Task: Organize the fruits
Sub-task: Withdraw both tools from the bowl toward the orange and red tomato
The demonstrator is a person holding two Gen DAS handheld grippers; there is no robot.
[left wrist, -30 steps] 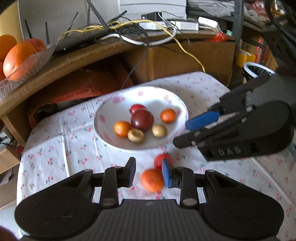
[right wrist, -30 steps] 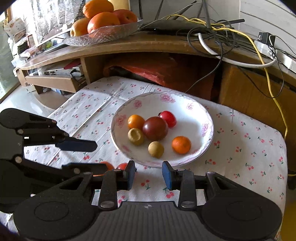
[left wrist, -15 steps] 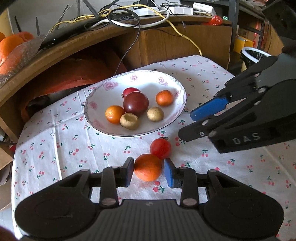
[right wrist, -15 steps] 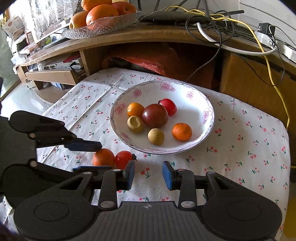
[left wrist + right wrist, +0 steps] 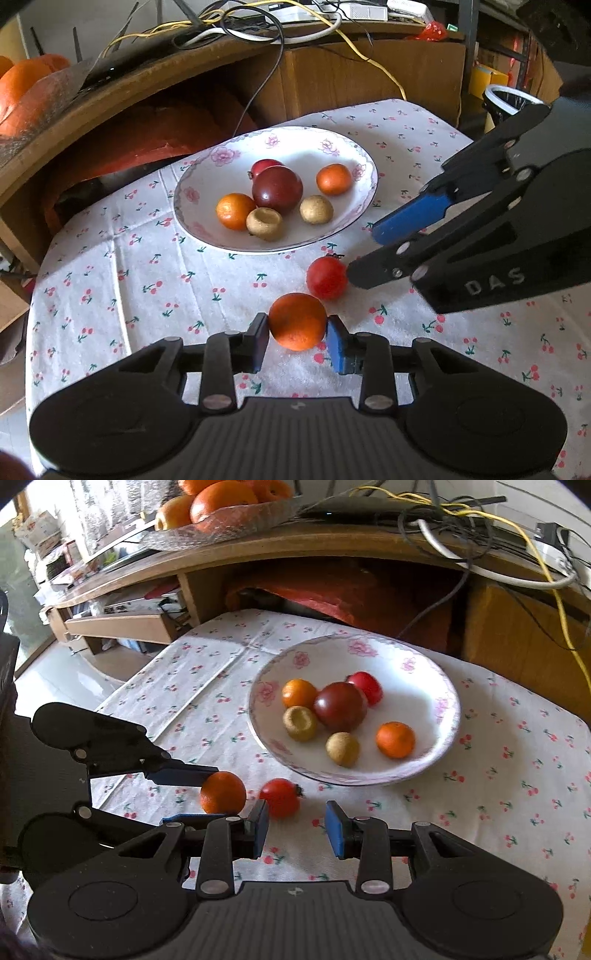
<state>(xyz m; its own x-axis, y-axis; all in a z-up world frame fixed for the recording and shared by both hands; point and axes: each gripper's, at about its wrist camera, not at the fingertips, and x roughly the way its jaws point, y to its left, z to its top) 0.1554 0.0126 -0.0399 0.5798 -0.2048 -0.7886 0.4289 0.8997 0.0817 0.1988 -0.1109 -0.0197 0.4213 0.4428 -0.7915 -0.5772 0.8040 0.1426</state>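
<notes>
- Orange mandarin sits clamped in my left claw, both pads touching it.
- My right claw stands apart, empty, just behind the red tomato.

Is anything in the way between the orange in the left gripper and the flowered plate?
Nothing blocks it. The left gripper has its pads around the orange, and only bare tablecloth lies ahead to the plate. The red tomato sits just right of that line, near the open right gripper.
</notes>
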